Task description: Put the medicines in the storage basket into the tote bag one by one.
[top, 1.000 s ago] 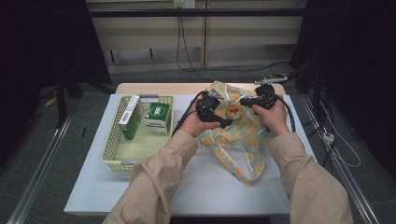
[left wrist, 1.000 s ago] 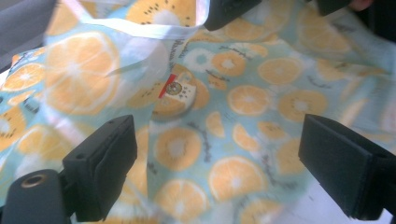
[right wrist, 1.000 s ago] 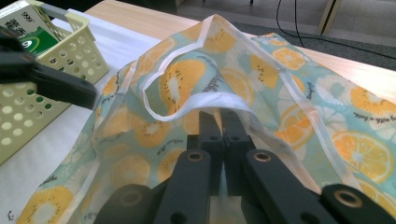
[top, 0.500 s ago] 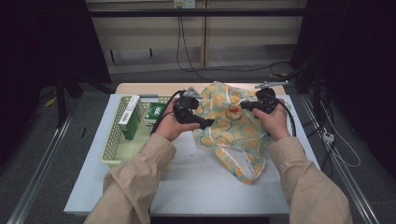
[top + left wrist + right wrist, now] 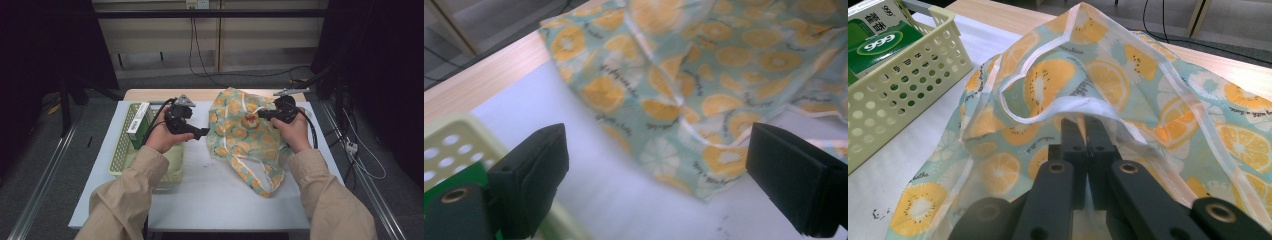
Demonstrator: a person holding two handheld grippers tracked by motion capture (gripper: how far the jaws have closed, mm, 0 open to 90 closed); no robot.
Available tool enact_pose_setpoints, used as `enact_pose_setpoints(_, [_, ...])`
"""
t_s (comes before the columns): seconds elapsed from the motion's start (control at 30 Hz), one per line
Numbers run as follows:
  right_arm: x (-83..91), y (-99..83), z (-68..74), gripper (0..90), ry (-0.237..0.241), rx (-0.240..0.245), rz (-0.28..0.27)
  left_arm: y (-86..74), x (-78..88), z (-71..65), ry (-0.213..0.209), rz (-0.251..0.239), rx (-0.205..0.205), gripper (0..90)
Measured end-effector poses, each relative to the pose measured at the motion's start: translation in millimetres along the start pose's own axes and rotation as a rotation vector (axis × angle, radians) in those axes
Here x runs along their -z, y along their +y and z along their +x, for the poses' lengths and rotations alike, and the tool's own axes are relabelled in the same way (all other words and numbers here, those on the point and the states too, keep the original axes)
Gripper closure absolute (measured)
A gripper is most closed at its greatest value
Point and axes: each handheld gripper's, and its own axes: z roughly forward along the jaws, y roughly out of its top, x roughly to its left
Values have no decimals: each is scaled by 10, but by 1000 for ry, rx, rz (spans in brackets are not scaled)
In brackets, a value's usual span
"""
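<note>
One pinch is all that holds the bag (image 5: 1128,75): your right tool (image 5: 1087,131) is clamped on its white rim, so a tug could slip it free and drop the mouth onto the tabletop (image 5: 200,195). Your left tool (image 5: 659,185) is spread wide and empty, the bag ahead of it, the basket (image 5: 444,150) at its left jaw; bag contents can't be made out.

A white table (image 5: 210,200) with a wooden strip (image 5: 200,94) along its far edge carries a pale green, hole-sided basket (image 5: 116,155) on its left part. A green and white carton (image 5: 137,125) stands upright in the basket's far end, and the right gripper view shows "666" printed on it. Behind the table, black cables (image 5: 235,75) hang down a pale wooden panel (image 5: 270,45) and trail over the grey floor, and a metal rail (image 5: 45,175) runs along the floor on the left.
</note>
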Motion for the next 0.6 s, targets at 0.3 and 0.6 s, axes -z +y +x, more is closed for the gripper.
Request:
enact_pose_setpoints(0.3, [34,-2,0,900,6,-1,-13,-146,155,231,75,13,22,99])
enact_pose_setpoints(0.6, [49,14,61,900,22,7,-18,-275,224,424,149,26,59,99])
